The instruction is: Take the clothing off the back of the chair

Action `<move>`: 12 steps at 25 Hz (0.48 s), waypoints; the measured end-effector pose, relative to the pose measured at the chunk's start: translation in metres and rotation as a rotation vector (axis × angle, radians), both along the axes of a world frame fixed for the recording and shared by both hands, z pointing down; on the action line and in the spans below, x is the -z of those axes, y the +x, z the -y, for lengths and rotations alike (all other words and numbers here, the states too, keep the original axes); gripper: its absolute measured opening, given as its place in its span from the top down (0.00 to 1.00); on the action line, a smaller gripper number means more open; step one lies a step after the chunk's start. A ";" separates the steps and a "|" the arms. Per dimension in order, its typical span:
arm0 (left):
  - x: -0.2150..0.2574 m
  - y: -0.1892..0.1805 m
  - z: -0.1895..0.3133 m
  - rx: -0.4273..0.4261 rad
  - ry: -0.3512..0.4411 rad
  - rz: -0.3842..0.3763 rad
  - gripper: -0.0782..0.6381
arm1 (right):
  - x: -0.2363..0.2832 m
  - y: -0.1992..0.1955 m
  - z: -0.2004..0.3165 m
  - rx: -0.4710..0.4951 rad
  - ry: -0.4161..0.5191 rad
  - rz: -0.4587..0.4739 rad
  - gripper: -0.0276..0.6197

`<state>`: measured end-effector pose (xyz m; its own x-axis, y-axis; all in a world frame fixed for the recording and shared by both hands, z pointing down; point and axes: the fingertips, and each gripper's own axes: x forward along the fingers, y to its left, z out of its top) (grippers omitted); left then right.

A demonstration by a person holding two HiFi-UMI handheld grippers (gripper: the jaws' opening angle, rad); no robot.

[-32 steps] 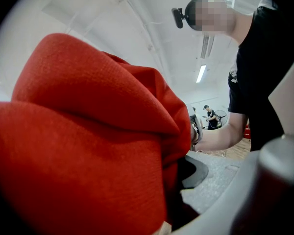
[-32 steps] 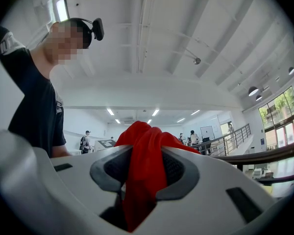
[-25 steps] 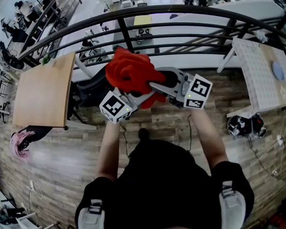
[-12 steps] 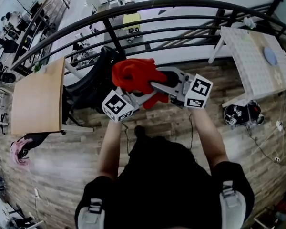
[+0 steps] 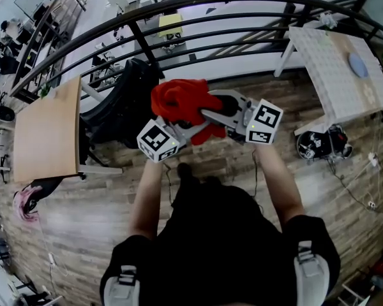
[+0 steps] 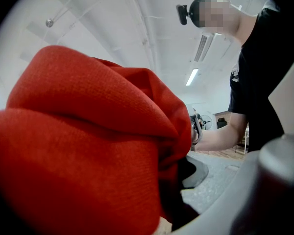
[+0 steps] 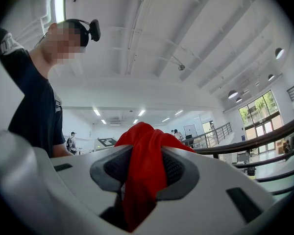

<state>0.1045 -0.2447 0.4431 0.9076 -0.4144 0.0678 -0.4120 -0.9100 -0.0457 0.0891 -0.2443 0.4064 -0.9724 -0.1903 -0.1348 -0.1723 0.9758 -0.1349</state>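
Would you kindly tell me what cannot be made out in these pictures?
Head view: red garment, bunched between left gripper and right gripper; its type is unclear.
Left gripper view: the garment fills the frame, hiding one jaw and most of the scene ahead.
Head view: black chair, partly covered by the garment.
Head view: dark bundle on the floor, too small to identify.

Clothing: solid red, fine knit weave, no print. Left gripper and right gripper: pale grey shells, dark grey ribbed pads. Cubes: white with black square markers. Chair: black. Railing: black. Floor: grey-brown wood planks. Desk: light tan wood. Table: white, grid of small dots. Disc on it: blue-grey. Shirt: black.
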 end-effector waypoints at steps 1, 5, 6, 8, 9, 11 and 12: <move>-0.001 0.001 -0.002 0.002 -0.005 -0.001 0.54 | -0.001 0.001 -0.002 0.000 -0.001 -0.002 0.75; -0.007 0.004 -0.007 0.008 -0.014 0.003 0.54 | -0.007 0.004 -0.007 0.005 -0.004 -0.006 0.75; -0.009 0.005 -0.008 0.010 -0.016 0.004 0.54 | -0.009 0.005 -0.008 0.008 -0.003 -0.007 0.75; -0.013 0.006 -0.010 0.017 -0.018 0.005 0.54 | -0.012 0.006 -0.010 0.015 0.001 -0.009 0.75; -0.015 0.007 -0.011 0.020 -0.019 0.005 0.54 | -0.014 0.006 -0.012 0.019 0.001 -0.010 0.75; -0.018 0.007 -0.013 0.025 -0.023 0.009 0.54 | -0.018 0.006 -0.014 0.024 0.001 -0.010 0.75; -0.020 0.005 -0.014 0.028 -0.025 0.012 0.54 | -0.019 0.005 -0.015 0.025 0.000 -0.009 0.75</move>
<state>0.1099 -0.2309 0.4634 0.8946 -0.4380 0.0890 -0.4374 -0.8989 -0.0277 0.0942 -0.2298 0.4259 -0.9781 -0.1657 -0.1261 -0.1488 0.9799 -0.1333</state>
